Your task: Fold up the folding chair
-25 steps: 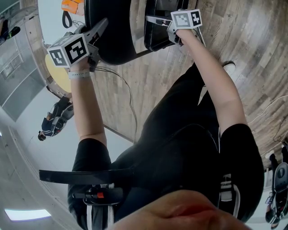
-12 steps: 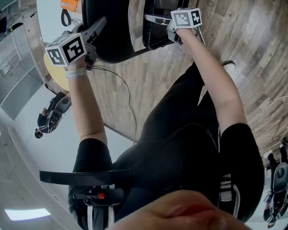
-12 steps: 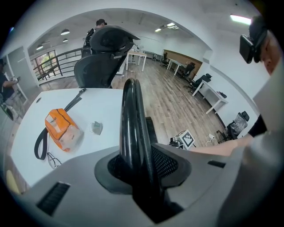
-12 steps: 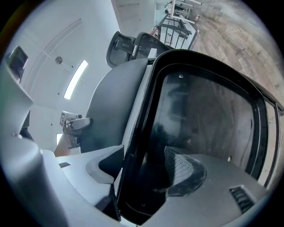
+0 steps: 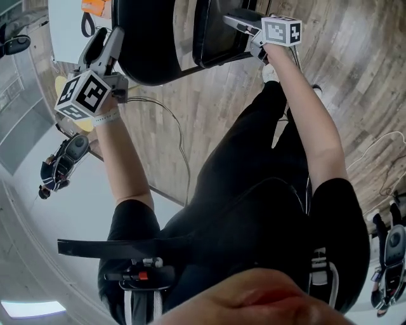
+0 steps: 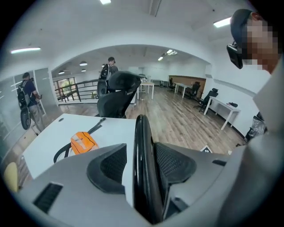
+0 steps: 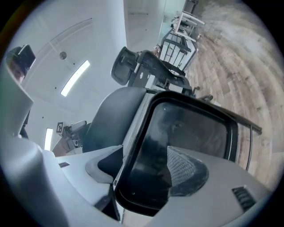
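The black folding chair stands at the top of the head view, its backrest (image 5: pixel 152 44) beside its seat (image 5: pixel 219 28). My left gripper (image 5: pixel 108 41) is at the backrest's left edge. In the left gripper view that thin black edge (image 6: pixel 143 133) runs between the jaws of the left gripper (image 6: pixel 144 155), which are opening, and a white sliver shows beside one pad (image 6: pixel 108 166). My right gripper (image 5: pixel 238 19) reaches the seat from the right. In the right gripper view the glossy seat (image 7: pixel 191 128) has its corner between the wide jaws of the right gripper (image 7: pixel 144 153).
A white table (image 6: pixel 53 137) holding an orange object (image 6: pixel 83 142) and a black strap lies just behind the chair. Beyond it stands an office chair (image 6: pixel 117 95), with people farther back. A thin cable (image 5: pixel 171 127) trails over the wood floor near my legs.
My left gripper's jaws have spread off the backrest edge and the hand has drawn back toward the lower left. My right gripper has shifted right along with the seat.
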`<state>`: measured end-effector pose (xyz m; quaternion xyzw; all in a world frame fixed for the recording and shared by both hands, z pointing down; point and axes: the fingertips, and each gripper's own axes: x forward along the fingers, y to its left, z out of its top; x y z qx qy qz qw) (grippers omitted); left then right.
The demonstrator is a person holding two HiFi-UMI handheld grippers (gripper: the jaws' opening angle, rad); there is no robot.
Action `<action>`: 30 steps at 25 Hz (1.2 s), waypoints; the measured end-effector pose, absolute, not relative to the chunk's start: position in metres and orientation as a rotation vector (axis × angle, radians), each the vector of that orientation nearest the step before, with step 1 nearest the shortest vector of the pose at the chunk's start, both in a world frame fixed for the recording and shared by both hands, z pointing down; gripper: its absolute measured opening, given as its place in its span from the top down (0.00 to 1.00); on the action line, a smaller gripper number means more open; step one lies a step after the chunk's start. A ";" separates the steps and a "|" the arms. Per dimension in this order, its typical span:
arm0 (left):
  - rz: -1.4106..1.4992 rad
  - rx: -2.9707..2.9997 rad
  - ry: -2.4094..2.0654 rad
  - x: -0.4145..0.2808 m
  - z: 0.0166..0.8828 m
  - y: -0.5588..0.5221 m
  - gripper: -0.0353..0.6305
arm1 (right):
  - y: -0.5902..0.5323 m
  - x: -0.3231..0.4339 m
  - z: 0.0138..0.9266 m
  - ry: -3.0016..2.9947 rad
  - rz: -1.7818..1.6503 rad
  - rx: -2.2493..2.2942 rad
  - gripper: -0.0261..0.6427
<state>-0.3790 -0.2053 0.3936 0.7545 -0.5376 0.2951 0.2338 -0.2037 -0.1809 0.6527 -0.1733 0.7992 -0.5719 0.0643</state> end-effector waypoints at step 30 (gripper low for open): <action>0.084 2.522 -1.298 -0.067 0.212 0.166 0.94 | 0.151 -0.011 0.212 3.134 -0.370 -0.123 0.90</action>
